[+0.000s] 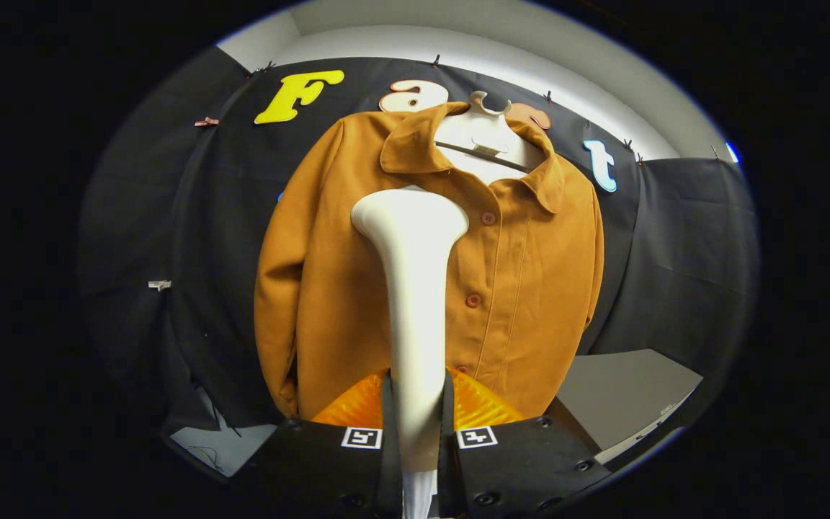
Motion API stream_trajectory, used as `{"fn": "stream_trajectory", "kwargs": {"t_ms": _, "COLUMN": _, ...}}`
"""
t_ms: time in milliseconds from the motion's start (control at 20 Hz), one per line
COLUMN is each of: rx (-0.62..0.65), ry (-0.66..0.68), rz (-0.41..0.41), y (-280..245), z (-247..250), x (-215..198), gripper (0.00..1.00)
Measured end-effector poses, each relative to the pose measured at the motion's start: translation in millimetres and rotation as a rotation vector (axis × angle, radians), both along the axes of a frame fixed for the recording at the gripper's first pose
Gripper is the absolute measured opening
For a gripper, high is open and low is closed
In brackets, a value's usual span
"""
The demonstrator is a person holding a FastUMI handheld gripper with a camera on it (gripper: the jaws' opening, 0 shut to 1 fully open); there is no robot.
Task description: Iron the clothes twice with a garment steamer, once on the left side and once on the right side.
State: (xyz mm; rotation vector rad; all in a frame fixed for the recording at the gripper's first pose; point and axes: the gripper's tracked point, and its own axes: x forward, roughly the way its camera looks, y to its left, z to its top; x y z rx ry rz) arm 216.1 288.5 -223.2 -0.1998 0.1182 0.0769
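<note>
Nearest you, the gripper (415,411) is clenched on the handle of the white, smooth plastic garment steamer (413,288), both fingers pressing its sides with no slack. Keep that grip square so the wide steamer head, just left of the button row, stays flat to the cloth as you stroke. Beyond it the mustard-brown collared shirt (530,288) hangs on a white hanger (485,133).

steamer (413,288) blocking centre, jacket (523,288) beyond, open room either side
</note>
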Motion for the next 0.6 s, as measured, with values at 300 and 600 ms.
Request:
{"fn": "stream_trajectory", "kwargs": {"t_ms": 300, "rx": -0.026, "ry": 0.032, "rz": -0.008, "y": -1.1, "z": -23.9, "x": 4.2, "gripper": 0.23}}
{"fn": "stream_trajectory", "kwargs": {"t_ms": 600, "rx": -0.037, "ry": 0.091, "rz": -0.023, "y": -12.5, "z": -64.8, "x": -8.1, "gripper": 0.23}}
